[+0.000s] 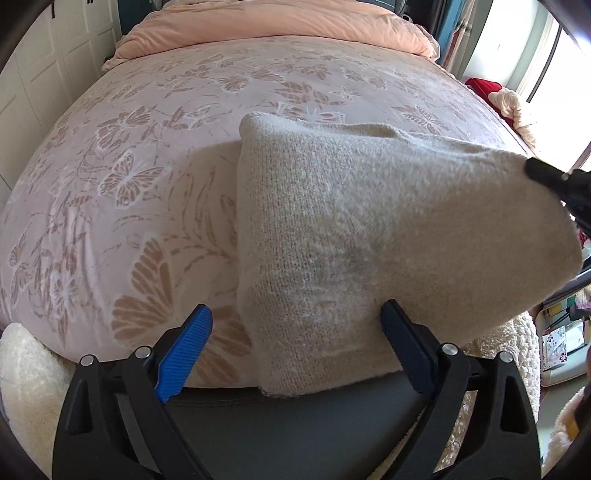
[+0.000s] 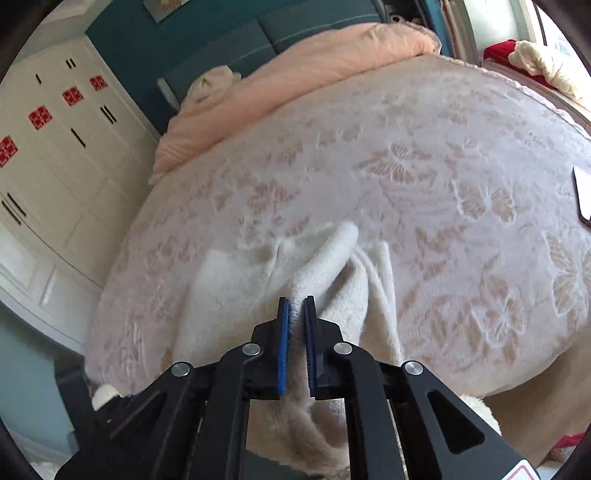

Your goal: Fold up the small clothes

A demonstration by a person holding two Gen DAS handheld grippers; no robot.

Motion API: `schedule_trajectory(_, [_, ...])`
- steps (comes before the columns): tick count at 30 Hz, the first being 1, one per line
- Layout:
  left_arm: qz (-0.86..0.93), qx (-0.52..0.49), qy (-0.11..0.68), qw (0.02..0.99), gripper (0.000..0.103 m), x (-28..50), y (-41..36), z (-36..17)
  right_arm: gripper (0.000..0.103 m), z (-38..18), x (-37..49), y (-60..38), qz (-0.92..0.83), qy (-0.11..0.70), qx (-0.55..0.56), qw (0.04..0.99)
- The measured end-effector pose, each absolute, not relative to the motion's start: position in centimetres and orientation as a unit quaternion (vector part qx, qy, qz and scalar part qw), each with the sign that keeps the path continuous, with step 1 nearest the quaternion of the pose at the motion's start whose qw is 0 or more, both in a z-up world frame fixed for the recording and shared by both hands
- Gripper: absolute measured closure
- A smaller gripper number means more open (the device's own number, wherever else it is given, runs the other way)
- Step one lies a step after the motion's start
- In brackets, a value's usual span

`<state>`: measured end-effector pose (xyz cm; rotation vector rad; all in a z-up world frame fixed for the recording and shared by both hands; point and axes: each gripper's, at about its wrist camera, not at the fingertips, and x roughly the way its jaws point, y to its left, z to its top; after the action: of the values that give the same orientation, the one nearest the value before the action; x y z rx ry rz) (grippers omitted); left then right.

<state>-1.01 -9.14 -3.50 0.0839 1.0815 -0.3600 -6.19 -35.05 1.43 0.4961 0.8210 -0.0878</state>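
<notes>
A small beige knitted garment point(image 1: 369, 229) lies on the pink butterfly-print bed point(image 1: 147, 147), its right part lifted off the bed. My left gripper point(image 1: 295, 317) is open, its blue fingers point(image 1: 188, 343) either side of the garment's near edge, not closed on it. My right gripper point(image 2: 297, 306) is shut on a bunched fold of the same garment point(image 2: 258, 280) and holds it above the bed point(image 2: 443, 184). The right gripper's black tip shows in the left wrist view point(image 1: 546, 177) at the garment's raised corner.
A folded peach duvet point(image 1: 280, 26) lies across the bed's far end. White wardrobes point(image 2: 55, 155) stand to the left. A phone-like object point(image 2: 583, 195) lies at the bed's right edge. Red and cream cloths point(image 1: 498, 99) sit by the window. Fluffy cream fabric point(image 1: 26, 376) lies near the front.
</notes>
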Motion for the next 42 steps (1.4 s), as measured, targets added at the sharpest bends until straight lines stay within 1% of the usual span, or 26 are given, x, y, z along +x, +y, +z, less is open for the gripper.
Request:
schedule_trajectory(1, [-0.169, 0.041, 0.512, 0.841, 0.012, -0.9, -9.2, -3.7, 0.103, -0.5, -5.6, -35.7, -0.070, 0.422, 0.216, 0.878])
schedule_trajectory(3, [-0.161, 0.051, 0.518, 0.838, 0.012, -0.8, -9.5, -4.3, 0.103, -7.0, -4.0, -37.0, -0.116, 0.523, 0.167, 0.828])
schedule_trajectory(4, [-0.160, 0.054, 0.522, 0.836, 0.012, -0.6, -9.6, -4.7, 0.103, -9.1, -4.3, -37.8, -0.133, 0.553, 0.180, 0.803])
schedule_trajectory(5, [-0.160, 0.054, 0.528, 0.832, 0.012, -0.6, -9.6, -4.9, 0.103, -9.3, -5.3, -38.3, -0.132, 0.543, 0.219, 0.800])
schedule_trajectory(7, [-0.167, 0.038, 0.527, 0.833, 0.012, -0.6, -9.0, -4.3, 0.103, -6.6, -7.4, -38.2, -0.099, 0.482, 0.284, 0.823])
schedule_trajectory(8, [-0.167, 0.028, 0.518, 0.838, 0.012, -0.6, -8.5, -3.7, 0.101, -5.2, -8.1, -37.9, -0.095, 0.459, 0.295, 0.833])
schedule_trajectory(9, [-0.165, 0.018, 0.514, 0.842, 0.012, -0.6, -8.0, -3.2, 0.087, -4.1, -8.5, -37.5, -0.086, 0.445, 0.301, 0.839])
schedule_trajectory(10, [-0.164, 0.006, 0.513, 0.842, 0.012, -0.4, -7.5, -2.9, 0.081, -3.5, -8.4, -37.1, -0.070, 0.440, 0.304, 0.842])
schedule_trajectory(11, [-0.163, -0.008, 0.513, 0.842, 0.012, -0.2, -6.9, -2.6, 0.057, -3.3, -8.1, -36.6, -0.051, 0.441, 0.306, 0.842])
schedule_trajectory(12, [-0.159, -0.020, 0.513, 0.844, 0.012, 0.0, -6.4, -2.4, 0.043, -3.4, -7.7, -36.0, -0.035, 0.444, 0.303, 0.842])
schedule_trajectory(14, [-0.150, -0.031, 0.512, 0.845, 0.012, 0.2, -5.7, -2.2, 0.042, -4.5, -6.2, -34.7, -0.026, 0.474, 0.276, 0.836])
schedule_trajectory(16, [-0.144, -0.031, 0.511, 0.847, 0.012, 0.2, -5.4, -2.0, 0.044, -6.5, -4.8, -33.3, -0.023, 0.504, 0.251, 0.826])
schedule_trajectory(17, [-0.141, -0.031, 0.508, 0.849, 0.012, 0.1, -5.2, -1.8, 0.071, -6.9, -4.3, -32.8, -0.017, 0.513, 0.241, 0.824])
schedule_trajectory(18, [-0.141, -0.032, 0.507, 0.850, 0.012, 0.0, -5.0, -1.6, 0.087, -6.4, -4.1, -32.5, -0.016, 0.511, 0.237, 0.826])
schedule_trajectory(21, [-0.142, -0.034, 0.502, 0.852, 0.012, -0.4, -4.6, -1.0, 0.090, -1.3, -5.1, -33.1, -0.012, 0.434, 0.232, 0.870])
schedule_trajectory(23, [-0.145, -0.031, 0.498, 0.854, 0.011, -0.5, -4.6, -0.8, 0.091, 0.4, -5.8, -34.3, -0.025, 0.409, 0.227, 0.883])
schedule_trajectory(24, [-0.147, -0.028, 0.498, 0.854, 0.011, -0.4, -4.8, -1.0, 0.091, -0.4, -5.6, -35.0, -0.039, 0.418, 0.218, 0.881])
schedule_trajectory(27, [-0.152, -0.017, 0.510, 0.847, 0.011, -0.3, -5.7, -1.9, 0.090, -8.2, -3.7, -35.8, -0.069, 0.525, 0.164, 0.832])
schedule_trajectory(28, [-0.154, -0.013, 0.513, 0.844, 0.011, -0.3, -6.1, -2.1, 0.089, -8.4, -4.2, -35.9, -0.070, 0.512, 0.172, 0.839])
schedule_trajectory(31, [-0.161, 0.009, 0.510, 0.845, 0.011, -0.7, -6.8, -2.1, 0.085, -4.5, -4.9, -36.0, -0.085, 0.482, 0.192, 0.851])
schedule_trajectory(33, [-0.162, 0.024, 0.503, 0.848, 0.011, -1.1, -6.9, -1.9, 0.074, -1.4, -6.1, -35.5, -0.117, 0.443, 0.186, 0.869])
schedule_trajectory(34, [-0.163, 0.026, 0.501, 0.850, 0.011, -1.2, -6.9, -1.9, 0.074, 0.0, -6.3, -34.9, -0.110, 0.428, 0.182, 0.879])
schedule_trajectory(35, [-0.162, 0.028, 0.500, 0.850, 0.011, -1.1, -6.8, -1.9, 0.075, 1.1, -6.1, -34.1, -0.085, 0.420, 0.183, 0.885])
schedule_trajectory(39, [-0.149, 0.026, 0.514, 0.845, 0.011, -0.9, -6.2, -2.3, 0.092, 2.3, -3.5, -28.5, 0.073, 0.428, 0.206, 0.877])
schedule_trajectory(41, [-0.134, 0.030, 0.515, 0.846, 0.011, -1.0, -5.6, -2.2, 0.092, 0.9, -1.8, -24.7, 0.106, 0.453, 0.181, 0.866])
schedule_trajectory(42, [-0.125, 0.032, 0.515, 0.848, 0.011, -1.1, -5.2, -2.1, 0.092, -0.9, -0.7, -22.9, 0.122, 0.480, 0.169, 0.852])
